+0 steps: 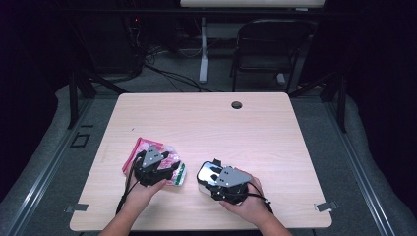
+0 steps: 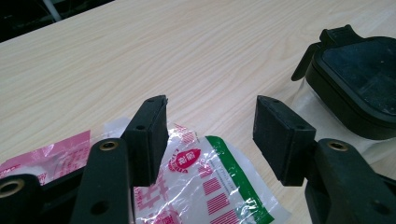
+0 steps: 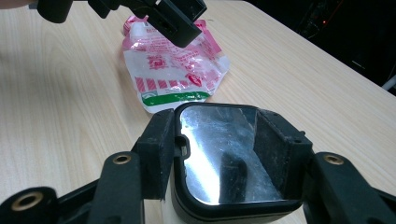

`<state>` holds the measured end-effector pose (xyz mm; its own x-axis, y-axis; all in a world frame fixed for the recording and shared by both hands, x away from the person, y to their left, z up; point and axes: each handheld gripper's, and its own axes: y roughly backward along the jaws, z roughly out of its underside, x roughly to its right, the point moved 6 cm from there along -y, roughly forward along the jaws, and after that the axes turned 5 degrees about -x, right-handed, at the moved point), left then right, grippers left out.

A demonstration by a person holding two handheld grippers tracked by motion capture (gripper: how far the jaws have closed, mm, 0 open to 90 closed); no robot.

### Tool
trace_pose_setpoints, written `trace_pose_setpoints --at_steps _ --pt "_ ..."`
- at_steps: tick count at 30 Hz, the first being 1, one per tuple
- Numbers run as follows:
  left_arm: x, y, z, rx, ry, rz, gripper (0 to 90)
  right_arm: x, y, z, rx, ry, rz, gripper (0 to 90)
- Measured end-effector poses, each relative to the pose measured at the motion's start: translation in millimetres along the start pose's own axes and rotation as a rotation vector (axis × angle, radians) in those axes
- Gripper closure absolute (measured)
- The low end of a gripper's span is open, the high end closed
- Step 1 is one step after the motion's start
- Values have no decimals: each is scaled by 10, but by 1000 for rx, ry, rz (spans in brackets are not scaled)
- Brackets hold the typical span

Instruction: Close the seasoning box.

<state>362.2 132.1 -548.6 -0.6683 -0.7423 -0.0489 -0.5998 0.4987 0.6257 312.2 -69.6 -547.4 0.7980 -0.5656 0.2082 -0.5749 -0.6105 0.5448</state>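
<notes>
Item: clear container with black lid, on the table near your edge. Your right gripper straddles that lid, jaws spread wide, a pad at each side; true pressure cannot be judged. Item: red-and-white packet, just left of the container, lying directly beneath your left gripper, whose jaws gape empty. Left hand nearer the packet.

Light falls from overhead onto the wooden table, leaving the room beyond its far edge nearly black. In the right gripper view the container's glossy black lid throws a white glare (strongest at its left edge). The plastic packet glints; near jaws look soft.
</notes>
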Motion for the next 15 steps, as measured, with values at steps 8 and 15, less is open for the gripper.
trace_pose_setpoints --at_steps 8,15 --pt "-10 2 1 1 3 -1 451 -5 10 -15 16 -22 -19 464" --pt "-20 8 0 3 6 -2 450 26 35 -28 31 -60 -29 464"
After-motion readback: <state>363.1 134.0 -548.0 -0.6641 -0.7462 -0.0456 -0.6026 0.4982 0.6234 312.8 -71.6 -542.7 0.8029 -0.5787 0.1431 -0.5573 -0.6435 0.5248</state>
